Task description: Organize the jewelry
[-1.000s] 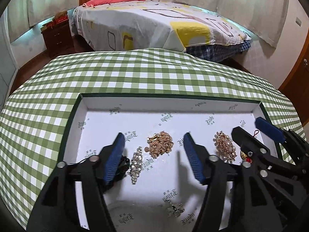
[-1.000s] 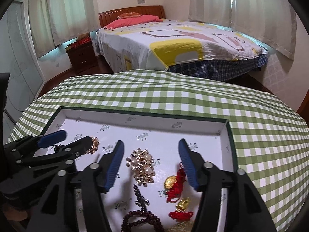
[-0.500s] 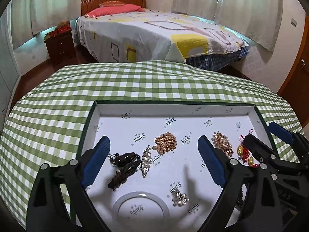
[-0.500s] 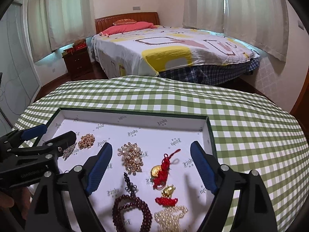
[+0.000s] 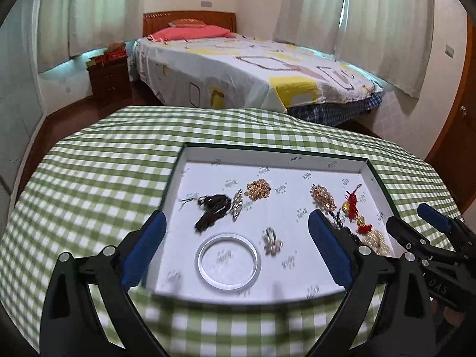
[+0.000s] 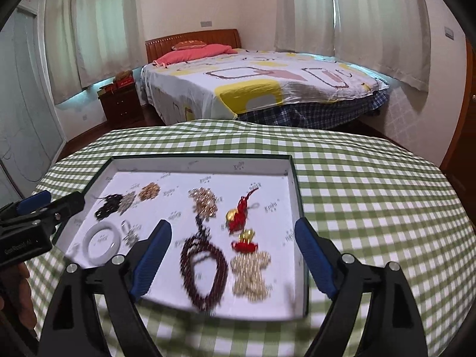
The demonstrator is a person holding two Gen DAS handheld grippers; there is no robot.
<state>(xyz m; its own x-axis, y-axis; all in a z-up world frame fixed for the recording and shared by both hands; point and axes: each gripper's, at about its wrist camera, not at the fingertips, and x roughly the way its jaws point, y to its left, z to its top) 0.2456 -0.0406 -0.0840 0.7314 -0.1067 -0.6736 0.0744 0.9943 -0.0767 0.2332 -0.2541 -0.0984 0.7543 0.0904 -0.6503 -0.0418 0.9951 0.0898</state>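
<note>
We see the tray [image 5: 377,175] on the worktop [image 5: 89,184], jewelry laid inside. The left gripper [image 5: 235,250], just spread and empty, faces the bangle [image 5: 227,263] at twelve o'clock. The right gripper [image 6: 233,263], likewise released, probably frames the blurred bead bracelet [image 6: 203,270].

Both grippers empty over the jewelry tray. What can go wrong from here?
1. The dark bead bracelet and pearl piece lie close together near the tray's front edge; a wide grab by the open right gripper may catch both.
2. The left gripper, also open, hangs above the white bangle: smooth and flat, so it may slip.
</note>
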